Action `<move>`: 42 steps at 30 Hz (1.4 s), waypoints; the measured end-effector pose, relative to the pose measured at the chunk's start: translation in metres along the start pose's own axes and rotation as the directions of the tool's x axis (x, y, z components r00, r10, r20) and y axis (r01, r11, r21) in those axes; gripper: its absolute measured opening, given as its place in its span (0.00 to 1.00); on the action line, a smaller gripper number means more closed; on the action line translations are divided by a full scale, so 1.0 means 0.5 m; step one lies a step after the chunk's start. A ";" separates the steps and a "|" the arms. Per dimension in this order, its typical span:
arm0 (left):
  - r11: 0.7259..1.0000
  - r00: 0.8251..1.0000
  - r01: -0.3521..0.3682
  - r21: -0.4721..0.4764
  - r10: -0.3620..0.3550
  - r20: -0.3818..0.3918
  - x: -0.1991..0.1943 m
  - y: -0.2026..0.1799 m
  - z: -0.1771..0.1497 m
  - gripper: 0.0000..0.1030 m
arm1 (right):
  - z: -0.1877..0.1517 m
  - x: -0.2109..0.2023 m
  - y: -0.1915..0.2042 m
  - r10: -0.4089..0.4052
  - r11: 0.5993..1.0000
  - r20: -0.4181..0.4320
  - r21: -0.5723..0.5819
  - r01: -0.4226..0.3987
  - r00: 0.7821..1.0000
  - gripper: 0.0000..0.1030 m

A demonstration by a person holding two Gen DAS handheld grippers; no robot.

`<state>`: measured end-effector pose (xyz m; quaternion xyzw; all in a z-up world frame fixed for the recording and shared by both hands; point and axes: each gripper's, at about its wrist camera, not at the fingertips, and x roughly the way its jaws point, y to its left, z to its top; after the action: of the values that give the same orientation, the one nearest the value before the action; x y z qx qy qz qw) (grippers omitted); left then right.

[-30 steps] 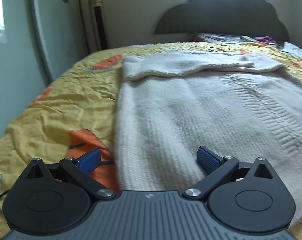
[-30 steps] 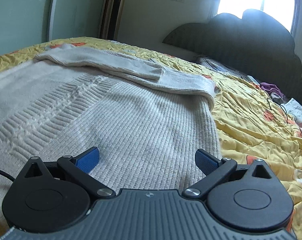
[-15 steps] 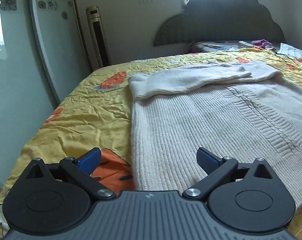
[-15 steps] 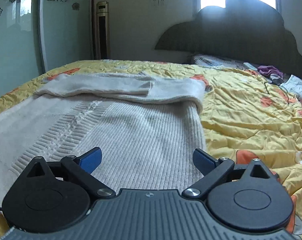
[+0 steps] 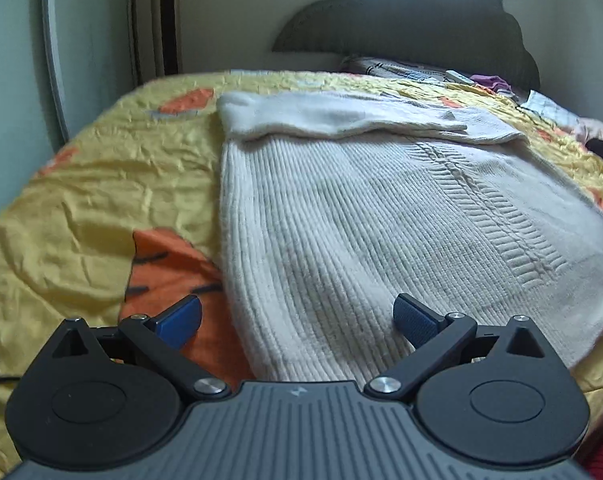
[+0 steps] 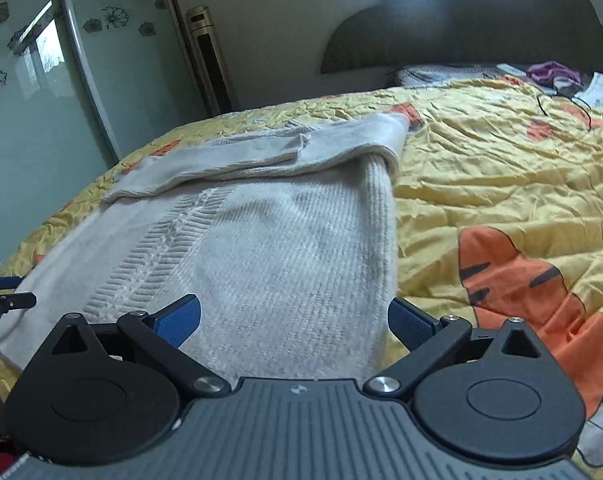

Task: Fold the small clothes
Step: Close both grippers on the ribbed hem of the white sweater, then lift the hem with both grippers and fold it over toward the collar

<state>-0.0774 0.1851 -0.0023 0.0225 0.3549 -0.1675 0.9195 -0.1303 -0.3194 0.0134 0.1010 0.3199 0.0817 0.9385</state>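
Sweater (image 5: 381, 216) apparently beneath spread tongs (image 5: 297, 320).

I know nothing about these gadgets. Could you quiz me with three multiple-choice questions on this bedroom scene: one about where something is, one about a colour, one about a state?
1. Where does the cream ribbed knit sweater lie?
A on the floor
B on the yellow bedspread with orange patches
C on a chair

2. What colour are the tongs' pads?
A blue
B red
C green

3. How do the left tongs and right tongs stand?
A both open, empty
B both clamped on cloth
C one open, one shut

Answers: 1 B, bedspread shows around it; 2 A, blue tips show; 3 A, wide gaps, nothing held.
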 end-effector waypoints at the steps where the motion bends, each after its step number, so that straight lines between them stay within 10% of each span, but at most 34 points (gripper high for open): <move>1: 0.999 1.000 0.022 -0.025 -0.023 -0.013 0.000 0.008 -0.001 1.00 | -0.002 -0.006 -0.009 0.000 1.000 -0.011 0.010 0.001 1.000 0.97; 10: 0.983 0.983 0.171 -0.060 -0.174 -0.054 -0.013 0.019 -0.018 1.00 | -0.050 -0.029 -0.057 0.186 0.972 -0.134 0.170 -0.162 0.973 0.61; 21: 0.966 0.967 0.244 -0.087 -0.249 -0.047 -0.002 -0.009 -0.012 0.96 | -0.062 0.016 -0.015 0.399 0.894 -0.117 0.270 -0.358 0.909 0.52; 32: 0.983 0.983 0.166 -0.082 -0.172 -0.070 0.014 -0.044 0.007 0.25 | -0.053 0.077 0.069 0.461 0.876 -0.162 0.240 -0.419 0.872 0.23; 42: 0.997 0.997 0.078 0.008 -0.078 0.013 -0.018 -0.103 0.036 0.20 | -0.020 0.057 0.093 0.461 0.880 -0.094 0.180 -0.440 0.882 0.14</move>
<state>-0.0886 0.1362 0.0209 0.0109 0.3488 -0.2049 0.9145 -0.1185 -0.2670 0.0002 0.2387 0.3552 0.2800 0.8593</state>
